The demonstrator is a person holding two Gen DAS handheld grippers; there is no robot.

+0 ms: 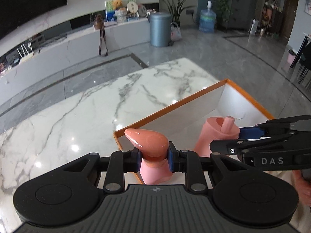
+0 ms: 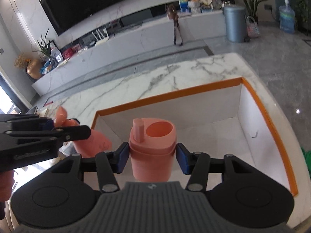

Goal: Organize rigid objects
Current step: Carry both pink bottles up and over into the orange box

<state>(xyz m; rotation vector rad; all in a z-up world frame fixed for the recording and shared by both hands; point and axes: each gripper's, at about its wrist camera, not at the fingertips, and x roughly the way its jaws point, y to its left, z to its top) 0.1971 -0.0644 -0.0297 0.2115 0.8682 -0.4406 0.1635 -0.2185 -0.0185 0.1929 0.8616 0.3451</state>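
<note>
My left gripper (image 1: pixel 154 158) is shut on a pink bottle with a glossy teardrop cap (image 1: pixel 147 140), held above the near left corner of an orange-rimmed white box (image 1: pixel 171 107). My right gripper (image 2: pixel 152 156) is open around a pink cup with a spout lid (image 2: pixel 152 147) that stands inside the box (image 2: pixel 167 95); its blue pads (image 2: pixel 122 159) sit just apart from the cup's sides. The cup also shows in the left wrist view (image 1: pixel 217 134), with the right gripper (image 1: pixel 241 136) beside it. The left gripper and its bottle (image 2: pixel 91 141) show at the left of the right wrist view.
The box lies on a white marble table (image 1: pixel 77 116) near its right edge. Beyond the table are a grey floor, a low TV bench (image 2: pixel 116 44), a grey bin (image 1: pixel 160 29) and a water jug (image 1: pixel 207 20).
</note>
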